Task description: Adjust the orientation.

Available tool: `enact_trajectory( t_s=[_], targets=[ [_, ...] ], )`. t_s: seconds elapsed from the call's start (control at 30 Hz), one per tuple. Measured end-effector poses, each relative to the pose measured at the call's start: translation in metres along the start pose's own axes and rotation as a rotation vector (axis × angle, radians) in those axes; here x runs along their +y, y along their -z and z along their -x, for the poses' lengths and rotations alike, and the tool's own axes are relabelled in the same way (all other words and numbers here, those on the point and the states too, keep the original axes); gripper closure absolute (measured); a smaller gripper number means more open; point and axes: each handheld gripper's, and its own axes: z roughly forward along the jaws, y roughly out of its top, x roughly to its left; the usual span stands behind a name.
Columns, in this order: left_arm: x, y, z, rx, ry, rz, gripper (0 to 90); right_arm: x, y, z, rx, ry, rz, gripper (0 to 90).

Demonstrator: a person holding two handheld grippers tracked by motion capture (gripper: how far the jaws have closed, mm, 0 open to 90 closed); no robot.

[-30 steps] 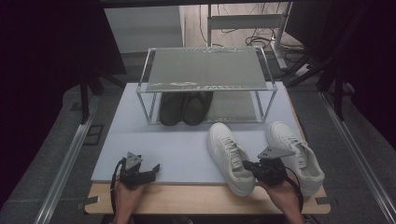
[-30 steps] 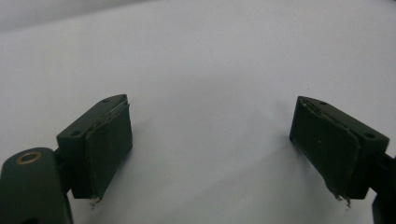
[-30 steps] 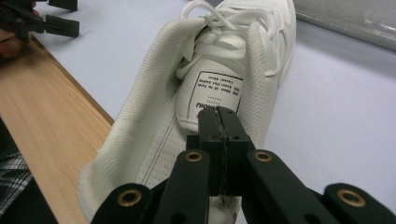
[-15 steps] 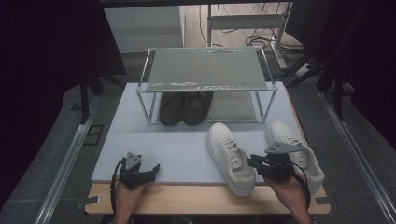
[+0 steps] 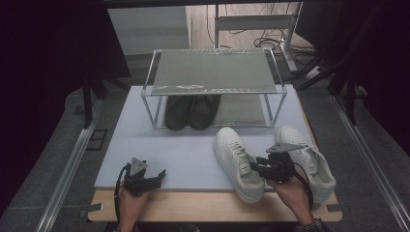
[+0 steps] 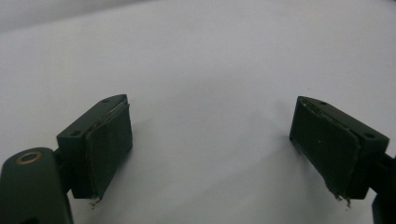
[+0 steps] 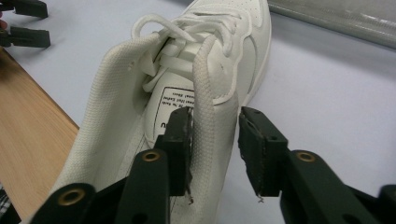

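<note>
Two white sneakers lie on the pale mat, the left sneaker (image 5: 237, 162) (image 7: 219, 60) and the right sneaker (image 5: 309, 159). My right gripper (image 5: 254, 166) (image 7: 212, 144) straddles the left sneaker's padded collar near the heel. One jaw is inside the shoe against the collar. The other is outside with a gap. Its jaws have just been opening and do not pinch the collar. My left gripper (image 5: 157, 176) (image 6: 210, 154) rests open on the mat at the front left with nothing between its jaws; it also appears far off as the left gripper (image 7: 23, 23).
A metal rack (image 5: 212, 72) with a mesh top stands at the back of the mat (image 5: 193, 154). A pair of dark shoes (image 5: 191, 111) sits under it. The wooden table edge (image 5: 203, 205) runs along the front.
The right gripper has shifted a little away from the front edge at the left sneaker's heel, and its jaws have parted. The left gripper has stayed put.
</note>
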Motion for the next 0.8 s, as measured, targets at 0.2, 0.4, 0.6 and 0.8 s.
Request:
enact_trajectory(
  t_s=[0.2,0.4,0.6,0.8],
  targets=[
    [0.0,0.0,0.0,0.0,0.0,0.0,12.6,0.003,-0.001,0.0,0.001,-0.009,-0.019,75.7],
    [0.0,0.0,0.0,0.0,0.001,0.0,12.6,0.007,-0.001,0.005,0.04,-0.097,-0.05,80.6],
    [0.0,0.0,0.0,0.0,0.0,0.0,12.6,0.006,-0.001,0.013,0.107,-0.194,-0.038,81.5],
    [0.0,0.0,0.0,-0.001,0.001,0.0,12.6,0.007,-0.001,0.019,0.157,-0.274,-0.02,81.9]
  ],
)
